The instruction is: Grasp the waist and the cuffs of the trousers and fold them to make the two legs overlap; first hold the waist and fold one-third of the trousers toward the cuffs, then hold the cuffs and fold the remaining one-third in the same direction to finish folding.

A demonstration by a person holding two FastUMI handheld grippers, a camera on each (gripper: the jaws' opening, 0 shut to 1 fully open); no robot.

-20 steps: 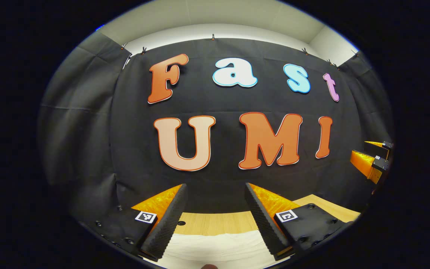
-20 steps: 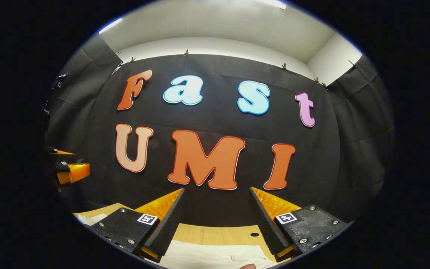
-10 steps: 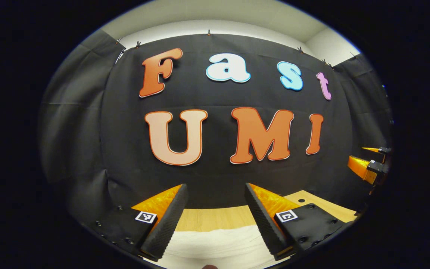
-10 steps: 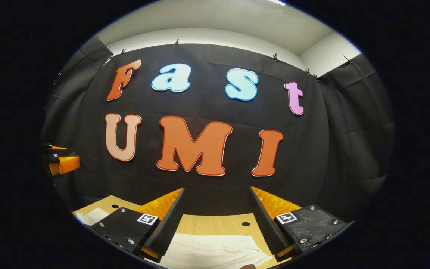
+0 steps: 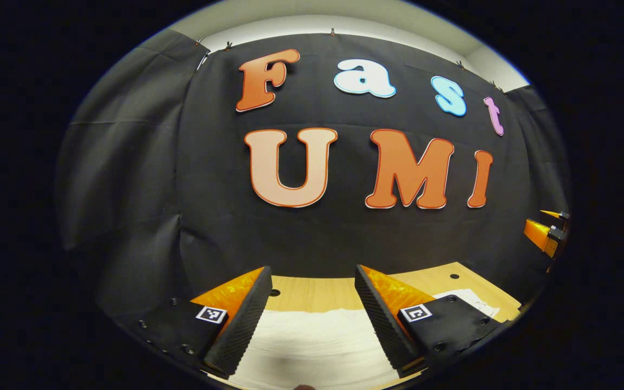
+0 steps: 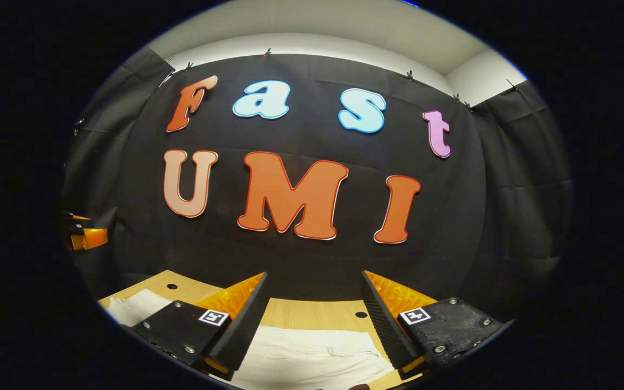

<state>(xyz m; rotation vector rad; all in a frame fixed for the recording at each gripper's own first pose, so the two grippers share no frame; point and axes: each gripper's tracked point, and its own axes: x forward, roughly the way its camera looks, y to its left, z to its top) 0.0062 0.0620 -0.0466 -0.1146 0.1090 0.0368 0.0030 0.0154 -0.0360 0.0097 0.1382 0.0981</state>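
Observation:
White trousers point(image 5: 317, 341) lie flat on the wooden table point(image 5: 317, 292), stretching across the bottom of the left gripper view. My left gripper point(image 5: 312, 311) hangs open above them, holding nothing. In the right gripper view the trousers point(image 6: 312, 357) show a wrinkled end below my right gripper point(image 6: 312, 317), which is also open and empty above the cloth. More of the white cloth point(image 6: 133, 306) runs off to the left there. Far off, the right gripper point(image 5: 547, 233) shows at the right edge of the left gripper view, and the left gripper point(image 6: 84, 233) at the left edge of the right gripper view.
The table point(image 6: 312, 314) ends at the black cloth wall close behind it. Small round holes point(image 6: 361, 314) dot the tabletop near its back edge.
Both views have tipped downward, so more of the table and the trousers shows between the fingers. Both grippers stay open.

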